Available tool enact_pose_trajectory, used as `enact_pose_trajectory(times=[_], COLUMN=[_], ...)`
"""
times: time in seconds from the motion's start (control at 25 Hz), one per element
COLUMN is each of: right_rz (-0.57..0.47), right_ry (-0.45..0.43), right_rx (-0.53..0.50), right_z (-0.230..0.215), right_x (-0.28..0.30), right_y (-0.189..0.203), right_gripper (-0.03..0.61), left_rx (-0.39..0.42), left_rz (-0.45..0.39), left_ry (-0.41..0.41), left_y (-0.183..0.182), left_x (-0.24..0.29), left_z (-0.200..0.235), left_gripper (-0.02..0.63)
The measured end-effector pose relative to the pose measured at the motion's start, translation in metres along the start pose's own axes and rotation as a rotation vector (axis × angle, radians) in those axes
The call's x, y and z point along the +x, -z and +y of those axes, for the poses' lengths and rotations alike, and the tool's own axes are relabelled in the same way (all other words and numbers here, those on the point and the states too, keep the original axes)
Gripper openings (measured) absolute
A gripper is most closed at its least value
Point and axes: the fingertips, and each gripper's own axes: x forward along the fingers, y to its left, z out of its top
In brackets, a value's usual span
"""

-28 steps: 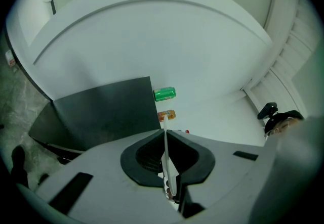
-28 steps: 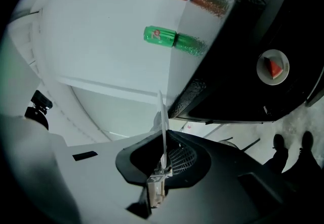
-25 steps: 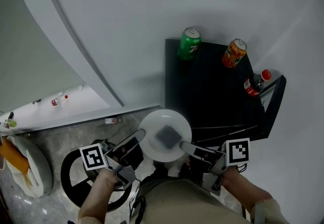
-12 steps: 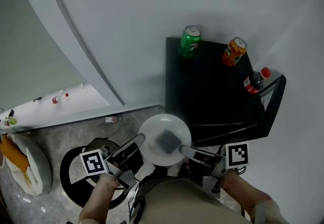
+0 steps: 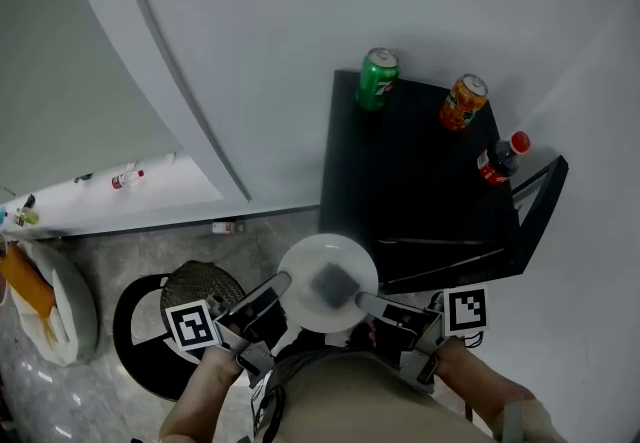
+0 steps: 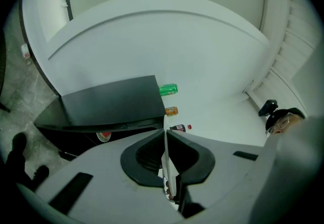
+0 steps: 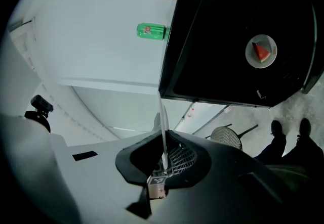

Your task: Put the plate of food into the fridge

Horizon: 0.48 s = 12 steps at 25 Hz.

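Plate, white with a grey lump of food on it, hangs between both tools in the head view. The left gripper pinches its left rim and the right gripper its right rim. Just ahead of them stands the black fridge, topped by a green can, an orange can and a bottle.

Left gripper view: the jaws are clamped on the plate's thin edge, with the fridge ahead and to the left.

Right gripper view: the jaws are likewise clamped on the rim. Beyond them, a dish with a red slice sits in the fridge's dark interior.
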Motion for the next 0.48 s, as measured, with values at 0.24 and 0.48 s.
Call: enact_pose_trajectory(times=[0.24, 0.48], right_rz=[0.014, 0.020], right_ry=[-0.008, -0.025], right_rx=[0.003, -0.022], right_z=[-0.010, -0.020], right_x=[-0.029, -0.060], right_y=[0.007, 0.011], right_gripper=[0.032, 0.032], left_rx=[-0.013, -0.004], left_rz=[-0.026, -0.041], left_ry=[0.006, 0.003], left_y=[0.033, 0.066], left_x=[0.006, 0.016], left_z=[-0.001, -0.005], left_gripper=[0.017, 0.015])
